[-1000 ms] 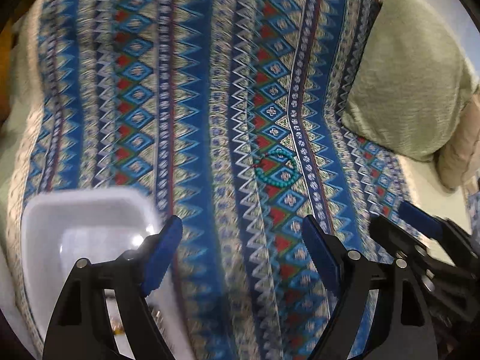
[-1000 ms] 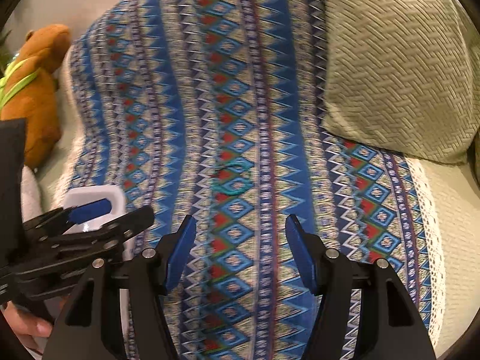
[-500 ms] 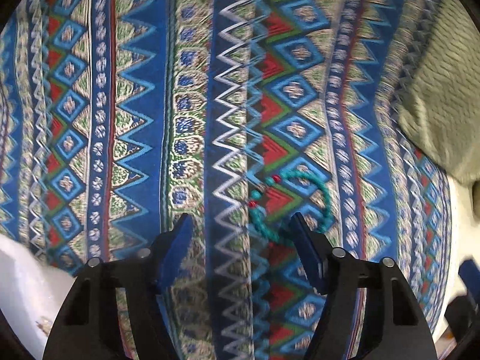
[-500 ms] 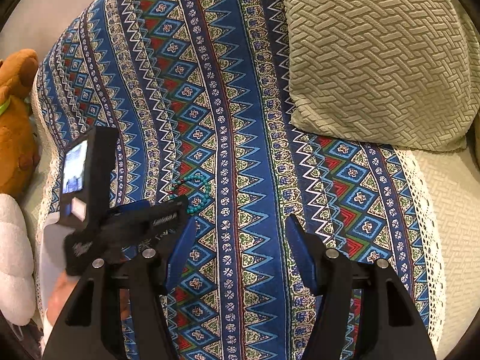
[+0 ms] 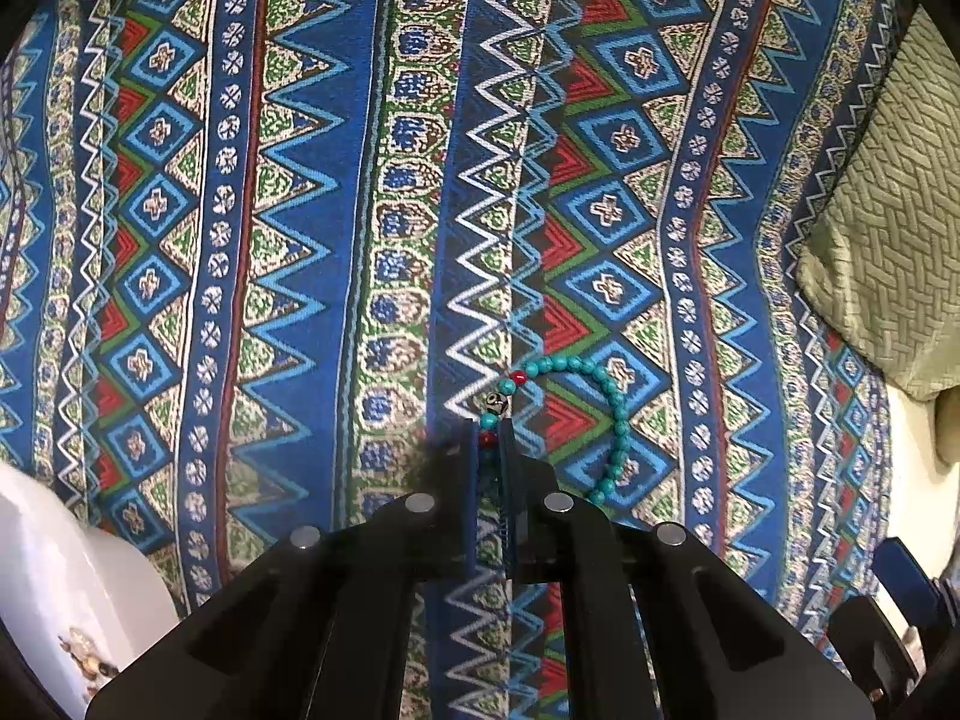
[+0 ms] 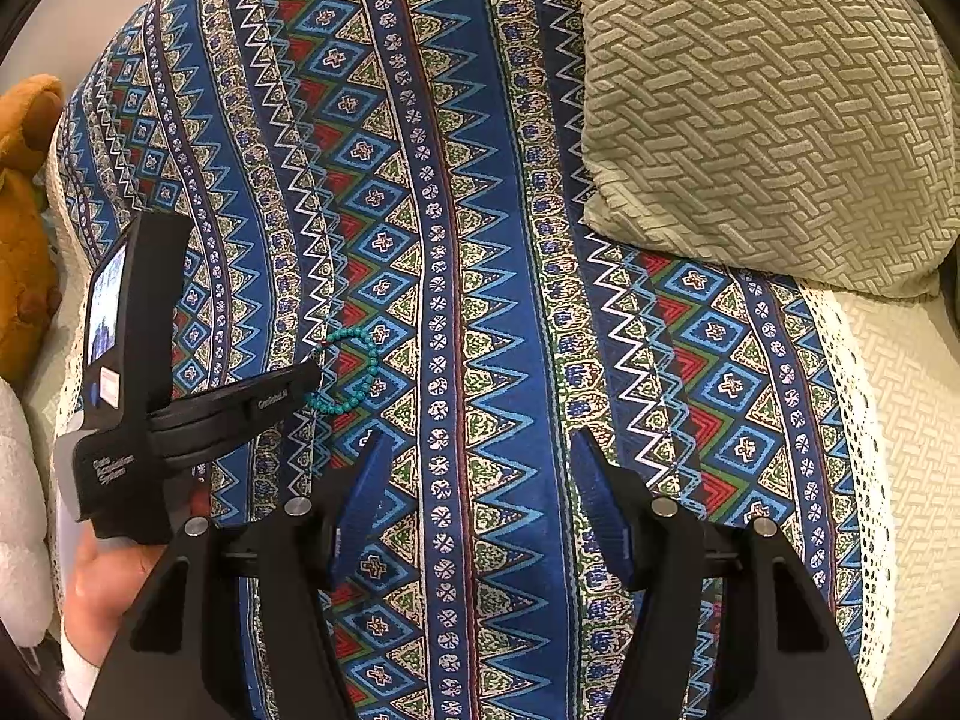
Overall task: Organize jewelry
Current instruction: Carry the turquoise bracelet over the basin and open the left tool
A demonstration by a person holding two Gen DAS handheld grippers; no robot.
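In the left wrist view, the left tongs fill the bottom centre of the frame. Their jaws have just been closing and now stand nearly together, pinching one end of the bracelet between the blue pads, where a red bead and a turquoise bead sit in the narrow slot. The rest of the bracelet, a string of turquoise beads with a few red ones and one dark patterned bead, curves out to the right of the tips and lies on the patterned blanket. At the lower left edge of that frame is a white tray with a few small pale items in it, too small to tell apart.

In the right wrist view, the right tongs sit at the bottom, jaws standing well apart with only blanket between them. To the left, a hand holds the other tool, whose black tip reaches the bracelet left of the frame's centre.

Farther off, a green woven cushion rests on the blanket in the upper right of that frame, and a brown plush toy sits at the left edge.
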